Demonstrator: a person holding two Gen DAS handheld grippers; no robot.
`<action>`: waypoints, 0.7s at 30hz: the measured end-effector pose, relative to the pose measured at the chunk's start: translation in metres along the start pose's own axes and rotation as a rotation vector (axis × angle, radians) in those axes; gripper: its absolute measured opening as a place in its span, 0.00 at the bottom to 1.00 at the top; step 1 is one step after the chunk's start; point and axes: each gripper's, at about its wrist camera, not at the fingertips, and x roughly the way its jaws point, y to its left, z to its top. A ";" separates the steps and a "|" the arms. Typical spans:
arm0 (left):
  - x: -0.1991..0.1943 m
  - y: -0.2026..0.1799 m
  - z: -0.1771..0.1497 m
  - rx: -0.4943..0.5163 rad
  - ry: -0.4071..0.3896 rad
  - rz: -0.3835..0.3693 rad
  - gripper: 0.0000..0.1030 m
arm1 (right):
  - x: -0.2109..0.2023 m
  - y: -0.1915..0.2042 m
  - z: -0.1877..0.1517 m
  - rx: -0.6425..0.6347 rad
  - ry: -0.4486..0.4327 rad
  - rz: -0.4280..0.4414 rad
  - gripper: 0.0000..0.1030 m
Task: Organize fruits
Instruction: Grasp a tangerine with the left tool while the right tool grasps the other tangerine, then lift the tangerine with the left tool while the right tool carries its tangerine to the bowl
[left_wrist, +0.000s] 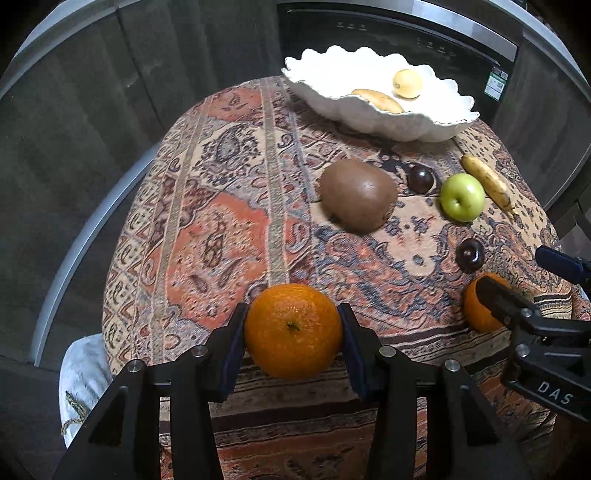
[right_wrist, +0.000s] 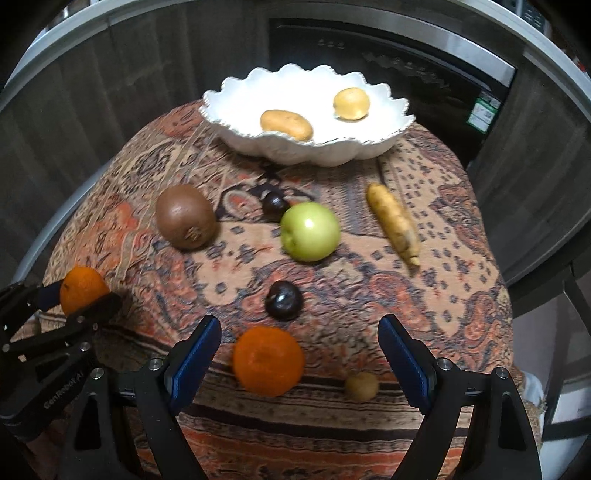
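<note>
My left gripper (left_wrist: 293, 332) is shut on an orange (left_wrist: 293, 330) above the near edge of the patterned table; it also shows in the right wrist view (right_wrist: 83, 291). My right gripper (right_wrist: 299, 354) is open, its fingers either side of a second orange (right_wrist: 268, 360) on the cloth, also seen in the left wrist view (left_wrist: 480, 308). A white scalloped bowl (right_wrist: 236, 99) at the far edge holds two yellowish fruits (right_wrist: 286, 124) (right_wrist: 351, 103). A kiwi (right_wrist: 184, 221), a green apple (right_wrist: 310, 230), a banana (right_wrist: 395, 221) and two dark plums (right_wrist: 283, 300) (right_wrist: 274, 206) lie on the cloth.
A small tan fruit (right_wrist: 362, 386) lies near the front edge by the right finger. The round table has a patterned cloth (left_wrist: 221, 229). Dark cabinets and an oven door (left_wrist: 388, 37) stand behind it. A white cloth (left_wrist: 81, 376) hangs at the lower left.
</note>
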 end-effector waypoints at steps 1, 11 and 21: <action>0.001 0.001 -0.001 -0.004 0.003 -0.001 0.45 | 0.002 0.003 -0.001 -0.009 0.008 0.004 0.84; 0.002 0.007 -0.003 -0.020 0.008 -0.006 0.45 | 0.024 0.010 -0.012 -0.013 0.093 0.029 0.64; 0.001 0.007 -0.003 -0.018 0.007 -0.006 0.45 | 0.030 0.012 -0.018 -0.013 0.122 0.056 0.44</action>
